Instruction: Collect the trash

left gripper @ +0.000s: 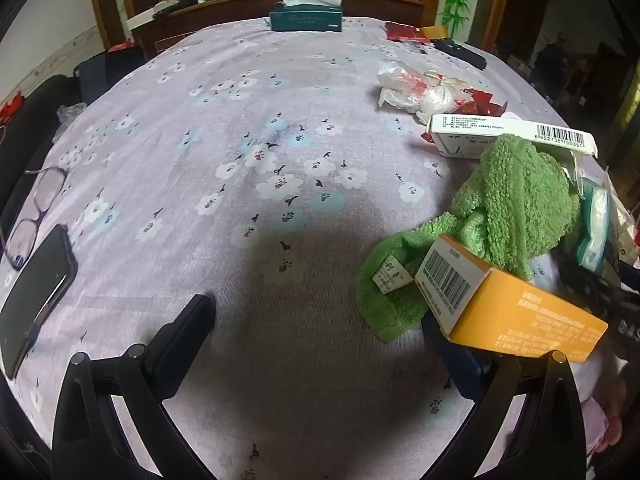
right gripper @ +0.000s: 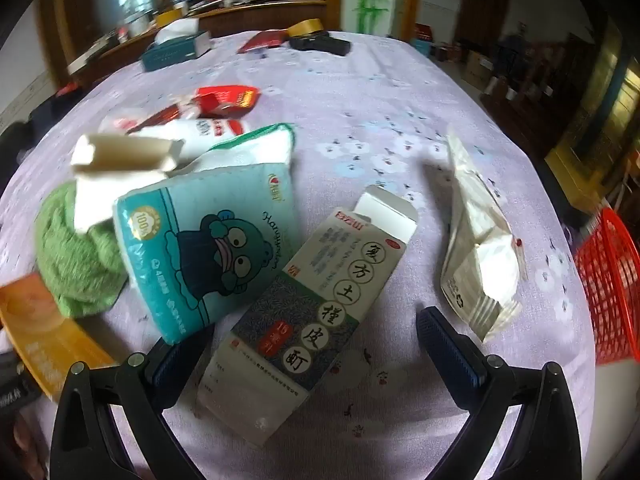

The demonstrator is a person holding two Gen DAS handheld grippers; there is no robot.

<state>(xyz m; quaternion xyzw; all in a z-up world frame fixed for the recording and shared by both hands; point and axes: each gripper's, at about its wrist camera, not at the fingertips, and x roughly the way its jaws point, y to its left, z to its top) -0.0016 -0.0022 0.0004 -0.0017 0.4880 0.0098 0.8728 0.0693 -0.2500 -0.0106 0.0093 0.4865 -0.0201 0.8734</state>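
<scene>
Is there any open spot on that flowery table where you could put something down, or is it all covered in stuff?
The widest bare cloth lies between the phone and glasses on one side, the tissue box at the far end, and the green towel. Around the towel it is crowded with an orange box, white cartons and wrappers.

Left gripper (left gripper: 320,312) and right gripper (right gripper: 316,332) — both spread wide, empty.

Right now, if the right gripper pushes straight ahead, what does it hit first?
Most likely the open-ended white and grey medicine carton, lying between the right gripper's open fingers. The teal cartoon tissue pack sits just left of that line; depth is uncertain.
</scene>
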